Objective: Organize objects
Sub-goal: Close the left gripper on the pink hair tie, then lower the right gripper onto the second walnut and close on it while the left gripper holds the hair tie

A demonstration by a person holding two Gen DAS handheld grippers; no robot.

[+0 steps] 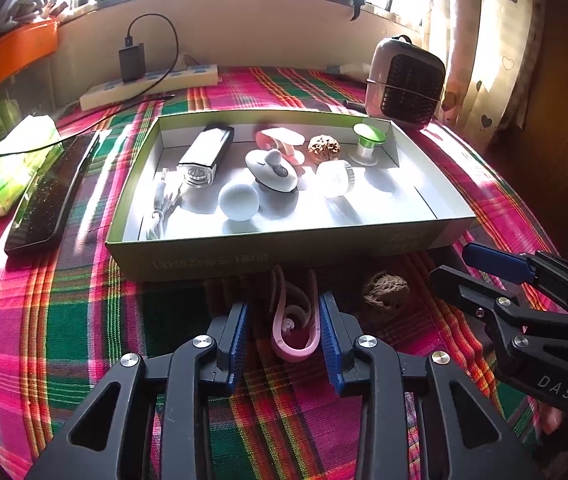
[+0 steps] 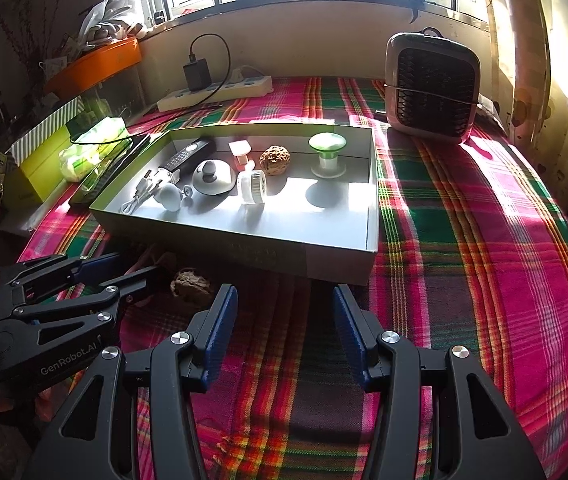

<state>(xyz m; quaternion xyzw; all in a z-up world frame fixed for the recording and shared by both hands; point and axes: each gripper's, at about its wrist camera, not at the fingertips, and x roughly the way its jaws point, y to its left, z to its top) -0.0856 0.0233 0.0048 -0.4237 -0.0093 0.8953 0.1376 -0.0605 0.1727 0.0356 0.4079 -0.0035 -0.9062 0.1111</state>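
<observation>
Pink strap (image 1: pixel 297 350), looped into a U, lies on the plaid cloth (image 1: pixel 64 320) right between the fingers of my left gripper (image 1: pixel 284 306). The jaws are partly spread around it. The pad at three o'clock sits against the loop's side, while the pad at nine o'clock stands clear of it with cloth showing in the gap, so there is no pinch on it.

At two o'clock from that gripper, a loose walnut (image 1: pixel 386 290) sits on the cloth in the shadow of the box, just short of its near wall. Farther out at three o'clock, my right gripper (image 1: pixel 454 260) hangs low over the cloth.

From the right wrist view, my right gripper (image 2: pixel 284 292) is spread, with only cloth between its blue pads. The walnut there is at ten o'clock, near the left fingertip but apart from it.

Dead ahead at twelve o'clock is the shallow cardboard box (image 1: pixel 284 246). Inside it, from nine o'clock across to three: a white cable (image 1: pixel 160 208), a black and silver device (image 1: pixel 204 156), a white ball (image 1: pixel 239 202), a grey round piece (image 1: pixel 270 170), a second walnut (image 1: pixel 324 147), a clear jar (image 1: pixel 336 178) on its side and a green-topped spool (image 1: pixel 368 142) standing upright in the far corner.
</observation>
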